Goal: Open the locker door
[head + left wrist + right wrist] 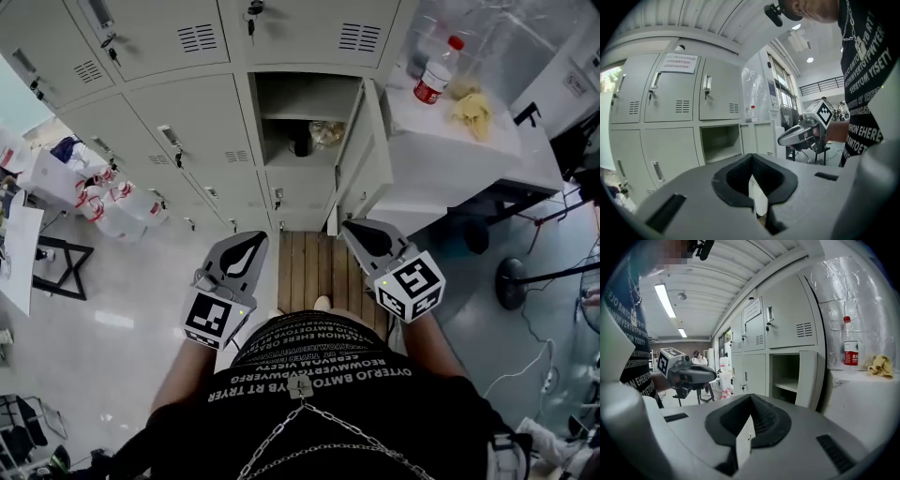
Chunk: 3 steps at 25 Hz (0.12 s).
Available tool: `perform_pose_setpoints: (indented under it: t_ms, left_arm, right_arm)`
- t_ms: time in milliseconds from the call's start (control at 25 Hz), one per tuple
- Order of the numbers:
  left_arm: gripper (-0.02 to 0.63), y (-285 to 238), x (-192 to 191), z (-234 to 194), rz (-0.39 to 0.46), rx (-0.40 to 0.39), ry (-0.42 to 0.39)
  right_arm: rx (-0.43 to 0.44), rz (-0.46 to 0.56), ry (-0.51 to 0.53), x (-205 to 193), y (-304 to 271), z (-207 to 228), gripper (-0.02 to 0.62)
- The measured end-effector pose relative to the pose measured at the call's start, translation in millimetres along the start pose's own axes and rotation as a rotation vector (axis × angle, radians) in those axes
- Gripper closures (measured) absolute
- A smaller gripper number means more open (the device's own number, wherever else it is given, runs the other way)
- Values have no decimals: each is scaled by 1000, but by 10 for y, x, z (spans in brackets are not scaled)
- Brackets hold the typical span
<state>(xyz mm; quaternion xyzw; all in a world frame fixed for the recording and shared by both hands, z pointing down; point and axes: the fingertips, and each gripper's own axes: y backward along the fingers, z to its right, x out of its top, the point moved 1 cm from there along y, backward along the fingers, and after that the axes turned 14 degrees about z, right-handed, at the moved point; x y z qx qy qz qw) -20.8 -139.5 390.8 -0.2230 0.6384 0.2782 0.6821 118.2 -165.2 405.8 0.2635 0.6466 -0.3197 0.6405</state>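
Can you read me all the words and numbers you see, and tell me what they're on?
Nothing here can be read for sure.
Paper notice on an upper locker: red print, too small to read.
Bottle label: too small to read.
Black shirt: white capital letters, no clear words.

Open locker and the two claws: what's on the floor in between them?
A wooden slatted board lies there, in front of the open locker, between the left claw and the right claw. The head view shows it.
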Motion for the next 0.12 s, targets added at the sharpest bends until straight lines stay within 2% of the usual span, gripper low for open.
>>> perform_pose_setpoints:
  t_ms: [120]
  left_arm:
    - [607,27,-45,-7,-6,-7,8]
  right_arm:
    - [7,-19,-5,-47,-23,-50,598]
